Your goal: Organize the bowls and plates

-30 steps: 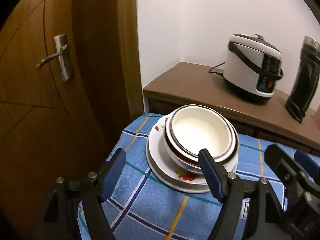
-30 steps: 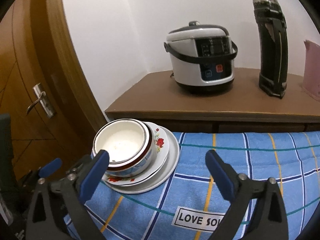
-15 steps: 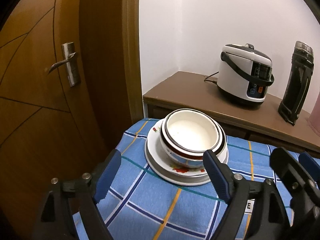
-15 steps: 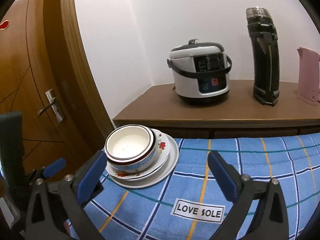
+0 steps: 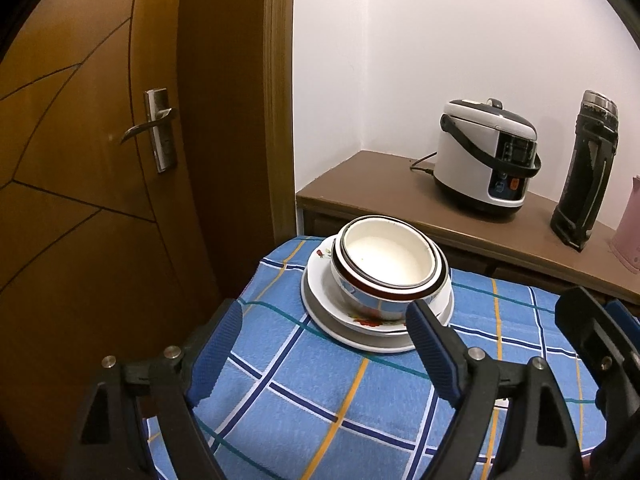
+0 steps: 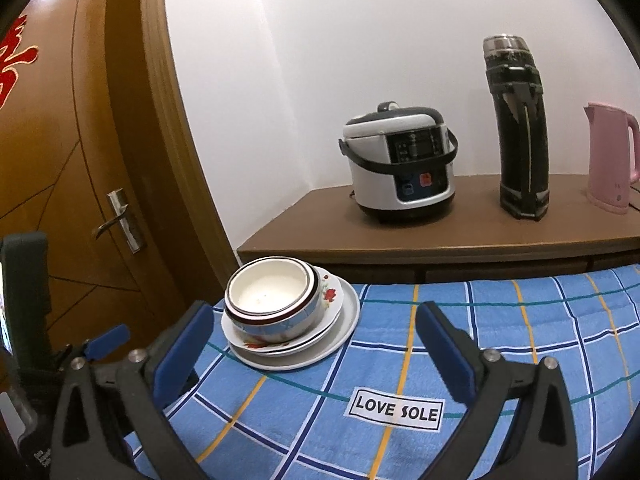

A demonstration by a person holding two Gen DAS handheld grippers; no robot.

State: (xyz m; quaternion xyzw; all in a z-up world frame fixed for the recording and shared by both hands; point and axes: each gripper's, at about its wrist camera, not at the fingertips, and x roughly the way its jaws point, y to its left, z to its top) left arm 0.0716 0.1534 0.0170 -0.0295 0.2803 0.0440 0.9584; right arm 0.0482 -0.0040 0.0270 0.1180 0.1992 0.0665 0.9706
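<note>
**Mid-frame on the blue cloth: dishes stacked, both grippers empty**

Centre of left wrist view, a bit above mid-height, sit the bowls [image 5: 386,262], nested one inside another, mouths up, on the plates [image 5: 320,292]. Plates lie flat w/ a floral one over a plain wider one. In right wrist view the same stack shows lower left: bowls [image 6: 272,296], plates [image 6: 348,308]. Stack axis is vertical; round pieces, so no long axis across the cloth. Biggest at bottom, smallest on top – prob. why it sits steady; looks like the sorting is done or nearly.

Left gripper [image 5: 324,350] is at bottom of its frame, spread wide after its jaws were just opening, nothing between the pads; right-hand pad overlaps the plate rim in the picture but seems short of it. Right gripper [image 6: 314,350] also spread wide, empty, stack just past its left pad. Both look clear of the dishes, as after a release.

Cloth [image 5: 340,400] is blue check, w/ "LOVE SOLE" label [image 6: 396,408]. Behind, upper right, a brown counter [image 6: 328,236] carries a rice cooker [image 6: 400,164], dark flask [image 6: 520,132] and pink kettle [image 6: 608,156]. Wooden door [image 5: 100,160] fills the left.
</note>
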